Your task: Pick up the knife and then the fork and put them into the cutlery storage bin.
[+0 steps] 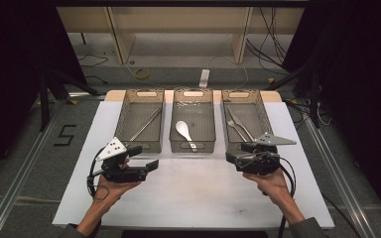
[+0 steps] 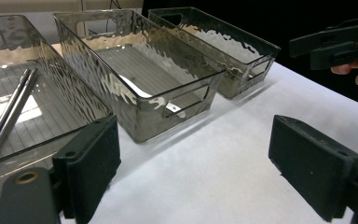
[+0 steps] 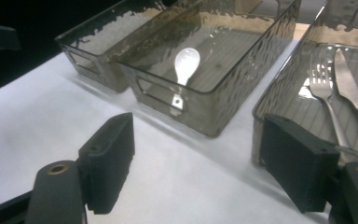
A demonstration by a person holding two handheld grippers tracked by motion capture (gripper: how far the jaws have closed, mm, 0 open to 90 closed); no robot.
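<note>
Three smoky clear bins stand in a row at the far side of the white table. The left bin [image 1: 120, 116] [image 2: 51, 60] holds metal chopsticks [image 1: 146, 124] [image 2: 9, 112]. A white spoon [image 1: 182, 130] [image 3: 186, 60] lies in the middle bin [image 1: 206, 146] [image 3: 214, 112]. In the right bin [image 1: 239, 94] [image 3: 272, 93] lie a fork [image 1: 235, 130] [image 3: 324, 88] and a knife [image 1: 240, 124] [image 3: 349, 84]. My left gripper [image 1: 146, 157] [image 2: 200, 168] hovers open before the left bin, nothing between its jaws. My right gripper [image 1: 237, 152] [image 3: 205, 161] stands open at the right bin's near end, also holding nothing.
Bare white table surface [image 1: 193, 188] stretches between and in front of my hands. The floor beyond the table has cables and a power strip [image 1: 204, 78]. The other hand's gripper [image 2: 340, 44] shows at the upper right of the left gripper view.
</note>
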